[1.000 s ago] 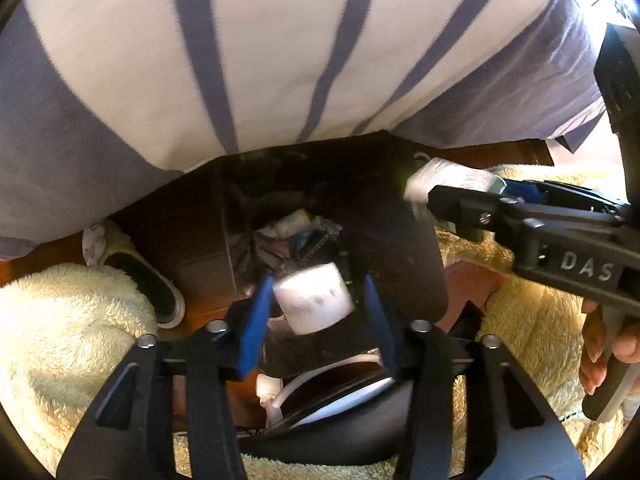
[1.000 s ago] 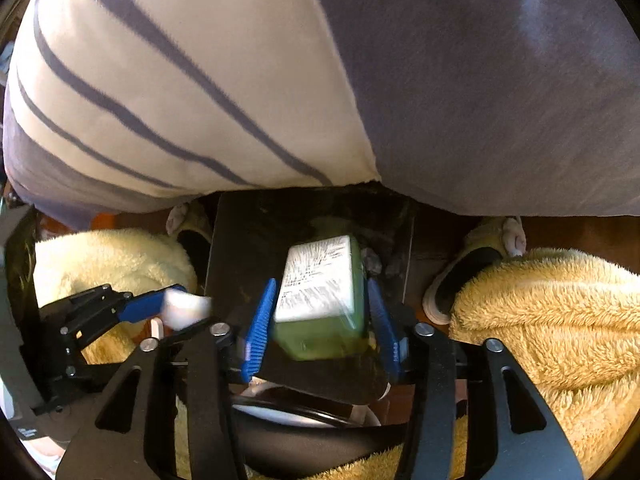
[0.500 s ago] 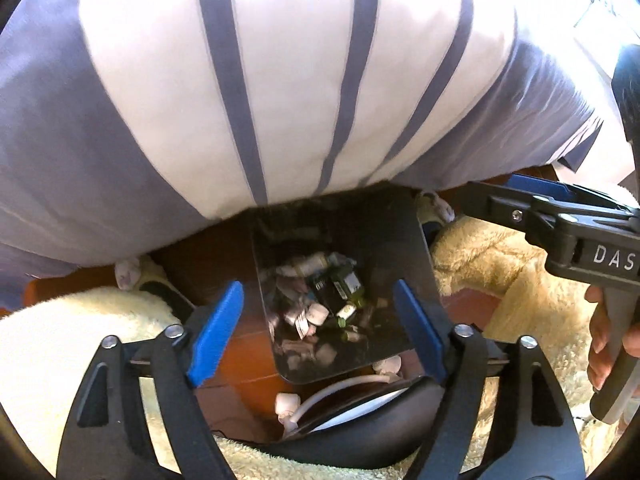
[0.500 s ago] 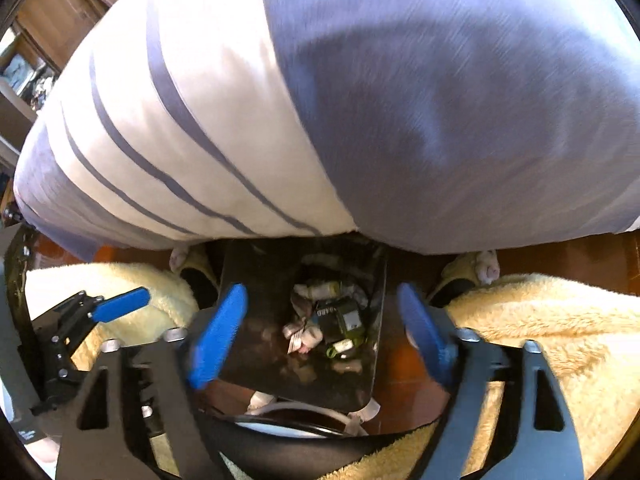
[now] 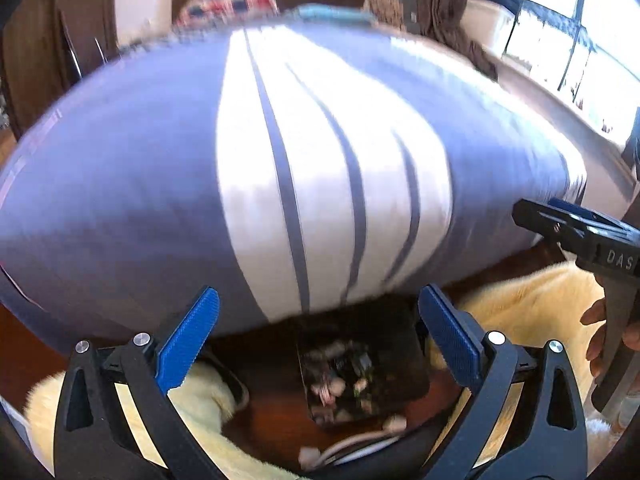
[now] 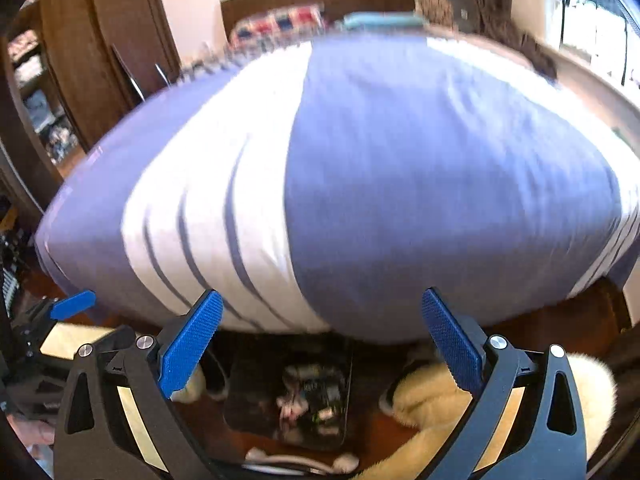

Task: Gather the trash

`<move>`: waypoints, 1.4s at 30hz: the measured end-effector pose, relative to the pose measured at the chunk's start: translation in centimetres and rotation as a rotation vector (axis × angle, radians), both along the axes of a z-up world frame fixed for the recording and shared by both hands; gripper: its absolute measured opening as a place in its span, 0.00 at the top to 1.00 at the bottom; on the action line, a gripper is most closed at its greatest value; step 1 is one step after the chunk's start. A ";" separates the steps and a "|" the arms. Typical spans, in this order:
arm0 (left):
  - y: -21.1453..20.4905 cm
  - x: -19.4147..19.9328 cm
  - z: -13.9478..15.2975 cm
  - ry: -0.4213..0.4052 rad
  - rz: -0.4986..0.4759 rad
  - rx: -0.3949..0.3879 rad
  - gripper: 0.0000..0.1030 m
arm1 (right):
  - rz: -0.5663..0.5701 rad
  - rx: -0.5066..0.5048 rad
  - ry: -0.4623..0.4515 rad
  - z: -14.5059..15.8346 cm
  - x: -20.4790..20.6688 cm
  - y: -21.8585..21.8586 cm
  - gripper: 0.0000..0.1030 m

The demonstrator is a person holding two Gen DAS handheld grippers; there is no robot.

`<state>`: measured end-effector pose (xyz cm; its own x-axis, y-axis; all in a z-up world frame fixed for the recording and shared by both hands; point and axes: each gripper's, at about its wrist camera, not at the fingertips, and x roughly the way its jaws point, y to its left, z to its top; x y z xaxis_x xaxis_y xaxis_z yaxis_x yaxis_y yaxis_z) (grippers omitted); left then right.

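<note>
both my left gripper (image 5: pixel 318 344) and right gripper (image 6: pixel 322 344) jaws are opening, empty; dark rectangular trash bin (image 5: pixel 360 372) at six o'clock. i'd scan the striped bed (image 5: pixel 320 180) for more litter.

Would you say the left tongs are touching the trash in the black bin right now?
Apart. In the left wrist view the left tongs are opening with nothing between the blue pads, and the trash lies low in the black bin, well beyond them.
</note>
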<state>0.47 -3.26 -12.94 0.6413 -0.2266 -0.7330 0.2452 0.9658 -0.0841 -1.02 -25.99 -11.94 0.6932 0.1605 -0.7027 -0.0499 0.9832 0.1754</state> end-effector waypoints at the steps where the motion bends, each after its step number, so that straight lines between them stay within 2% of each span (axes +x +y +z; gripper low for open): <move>1: 0.1 -0.2 1.4 -0.038 0.004 -0.003 0.08 | 0.000 -0.001 -0.026 0.9 -0.2 0.0 0.03; 4: 0.3 -0.6 4.7 -0.124 0.017 0.000 0.08 | -0.010 -0.018 -0.136 4.9 -1.0 0.1 0.03; 11: 0.4 -2.5 12.2 -0.348 0.050 -0.007 0.08 | -0.036 -0.035 -0.327 11.6 -2.6 0.1 0.03; 19: -0.2 -4.6 16.0 -0.508 0.082 0.037 0.08 | -0.096 -0.082 -0.468 15.5 -4.1 0.1 0.03; 25: -0.3 -5.0 16.0 -0.513 0.112 0.017 0.08 | -0.152 -0.096 -0.489 15.3 -4.9 -0.1 0.03; 42: 0.1 -4.1 14.8 -0.470 0.118 -0.012 0.08 | -0.129 -0.095 -0.473 14.2 -4.9 0.2 0.03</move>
